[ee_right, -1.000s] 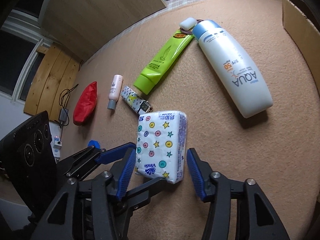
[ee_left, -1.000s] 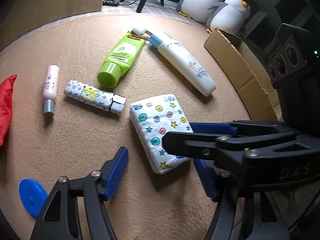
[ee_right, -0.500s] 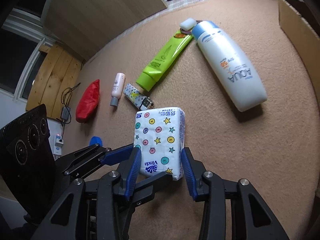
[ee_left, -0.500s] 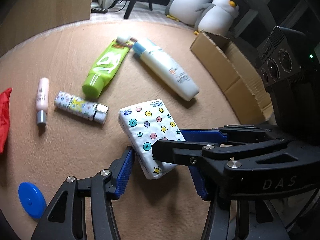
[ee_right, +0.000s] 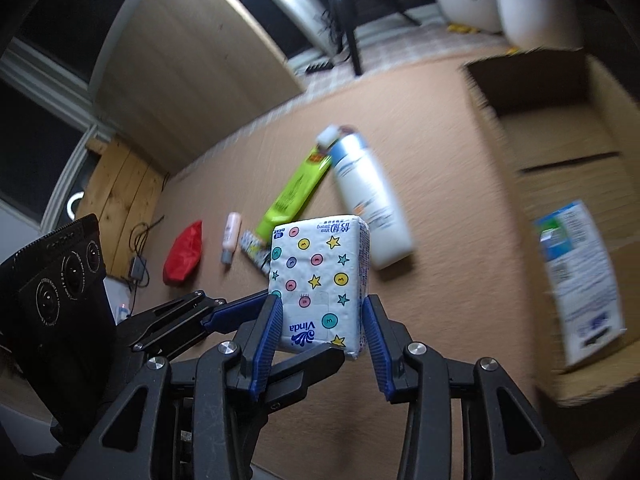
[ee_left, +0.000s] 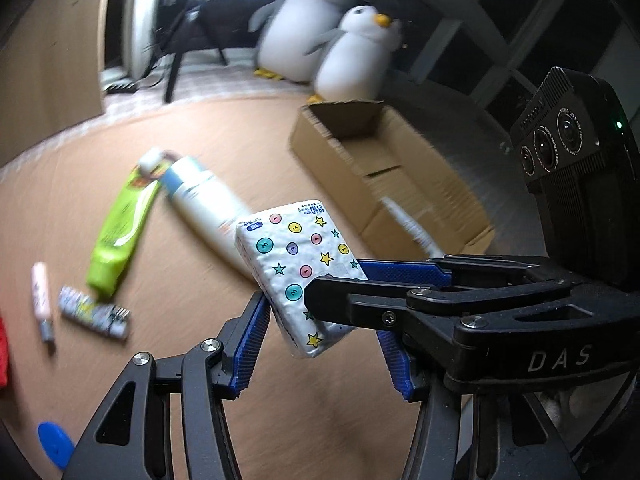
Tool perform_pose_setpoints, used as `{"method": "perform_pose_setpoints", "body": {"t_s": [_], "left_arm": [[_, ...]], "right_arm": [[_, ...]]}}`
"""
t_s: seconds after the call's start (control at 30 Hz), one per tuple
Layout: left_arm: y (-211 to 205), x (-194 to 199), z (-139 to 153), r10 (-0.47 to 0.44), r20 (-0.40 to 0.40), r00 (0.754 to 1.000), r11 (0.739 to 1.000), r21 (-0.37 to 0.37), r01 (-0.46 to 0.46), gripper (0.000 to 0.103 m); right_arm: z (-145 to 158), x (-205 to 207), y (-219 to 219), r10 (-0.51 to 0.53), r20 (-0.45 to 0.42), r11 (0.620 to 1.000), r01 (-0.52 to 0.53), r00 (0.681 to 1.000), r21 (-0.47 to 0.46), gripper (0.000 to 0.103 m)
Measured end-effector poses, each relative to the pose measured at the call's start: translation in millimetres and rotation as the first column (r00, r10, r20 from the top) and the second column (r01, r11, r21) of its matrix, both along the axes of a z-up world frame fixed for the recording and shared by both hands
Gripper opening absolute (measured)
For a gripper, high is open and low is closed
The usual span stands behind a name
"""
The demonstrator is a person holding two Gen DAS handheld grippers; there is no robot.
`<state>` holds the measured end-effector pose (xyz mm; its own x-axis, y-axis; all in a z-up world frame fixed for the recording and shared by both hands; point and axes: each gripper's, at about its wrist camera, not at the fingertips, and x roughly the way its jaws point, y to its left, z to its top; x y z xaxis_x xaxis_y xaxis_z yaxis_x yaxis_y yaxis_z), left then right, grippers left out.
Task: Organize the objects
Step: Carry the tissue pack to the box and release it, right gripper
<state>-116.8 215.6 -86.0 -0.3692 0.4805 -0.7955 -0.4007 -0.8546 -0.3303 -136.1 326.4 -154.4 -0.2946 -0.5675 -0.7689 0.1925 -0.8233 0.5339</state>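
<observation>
A white tissue pack (ee_left: 296, 248) (ee_right: 316, 264) printed with coloured buttons and stars hangs tilted above the tan carpet. My right gripper (ee_right: 322, 320) is shut on it, a blue pad pressed against each side. My left gripper (ee_left: 320, 328) is shut on the same pack from the other side. Its left pad presses the pack's lower face, and its right pad is partly hidden behind the right gripper (ee_left: 360, 288), which crosses in front. An open cardboard box (ee_left: 332, 160) (ee_right: 560, 140) stands on the carpet beyond the pack, to the right.
On the carpet lie a green tube (ee_left: 120, 224), a white sunscreen bottle (ee_left: 204, 204), a small pink bottle (ee_left: 42, 296), a patterned little tube (ee_left: 94, 312), a blue disc (ee_left: 54, 444) and a red pouch (ee_right: 184, 256). A white-and-blue package (ee_right: 576, 280) lies in the box. Two plush penguins (ee_left: 320, 40) sit behind.
Both grippers closed on the tissue pack and lifted it off the carpet. They have risen and swung toward the cardboard box, which now shows more fully.
</observation>
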Motion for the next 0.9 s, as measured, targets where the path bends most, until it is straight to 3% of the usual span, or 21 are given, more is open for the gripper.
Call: {"method": "perform_pose_setpoints", "body": {"t_s": [0.23,0.53,0.9], "left_arm": [[58,-13,14,-0.082,-0.032,0.996,0.996,0.02,0.083,0.057],[129,-28,11,-0.162,-0.043,0.986,0.986,0.027,0.164,0.056],[171,-34,1,-0.209,-0.032,0.977,0.977,0.03,0.21,0.056]], "right_arm": [[18,0,51,-0.078,-0.043,0.997,0.079,0.996,0.02,0.038],[23,-3,118,-0.177,-0.06,0.983,0.18,0.982,0.046,0.038],[16,-2,162,-0.235,-0.052,0.969,0.239,0.971,0.071,0.038]]}}
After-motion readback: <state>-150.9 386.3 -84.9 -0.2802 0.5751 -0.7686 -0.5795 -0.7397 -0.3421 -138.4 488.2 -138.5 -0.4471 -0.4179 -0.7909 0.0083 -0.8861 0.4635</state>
